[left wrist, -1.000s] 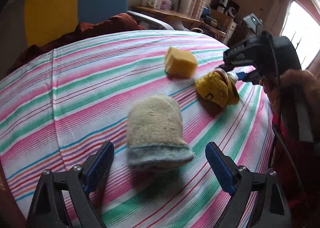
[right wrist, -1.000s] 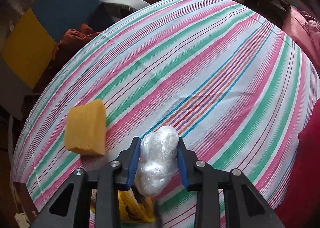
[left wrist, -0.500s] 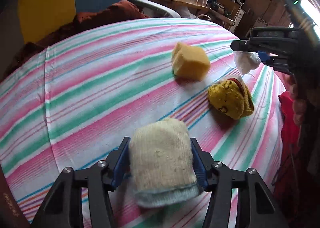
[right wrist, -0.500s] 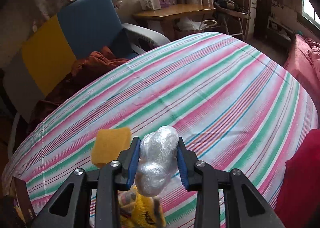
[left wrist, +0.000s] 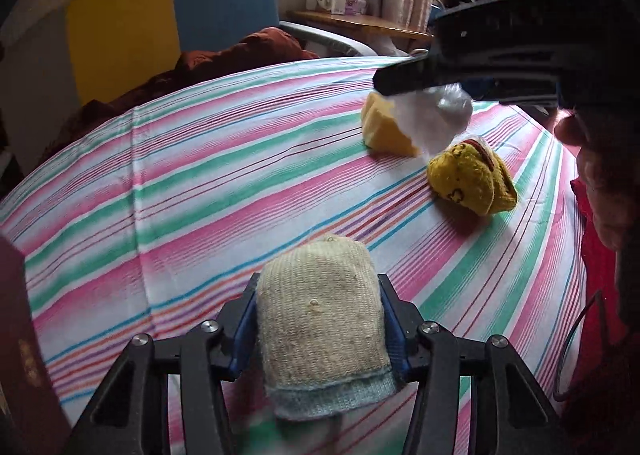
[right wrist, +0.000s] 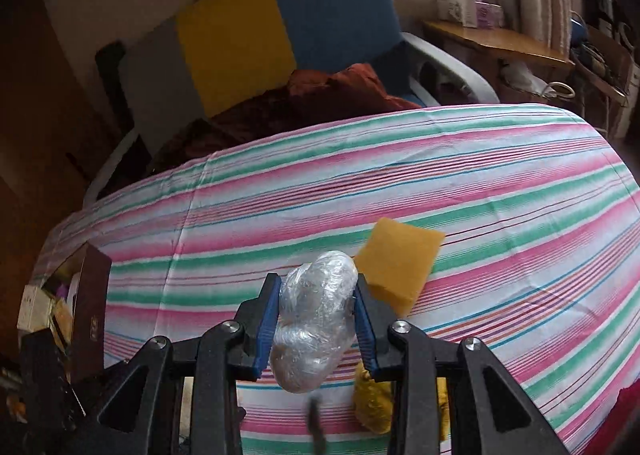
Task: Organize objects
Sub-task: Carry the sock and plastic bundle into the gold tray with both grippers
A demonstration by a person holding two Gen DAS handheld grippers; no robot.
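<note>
Striped tablecloth (left wrist: 240,183): left gripper (left wrist: 318,329) pinches a soft knitted sock (left wrist: 320,323) at mid-body; right gripper (right wrist: 316,319) clamps a light, slippery plastic-wrapped bundle (right wrist: 316,315).

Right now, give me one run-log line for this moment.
left gripper: shut on sock | right gripper: shut on plastic wad | sponge, yellow sock: on cloth

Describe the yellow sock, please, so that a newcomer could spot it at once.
On the striped tablecloth, look right of centre, just nearer than the sponge. The yellow sock is a balled knit bundle lying loose; the sponge is a smooth block, and the beige sock sits in the left gripper.
</note>
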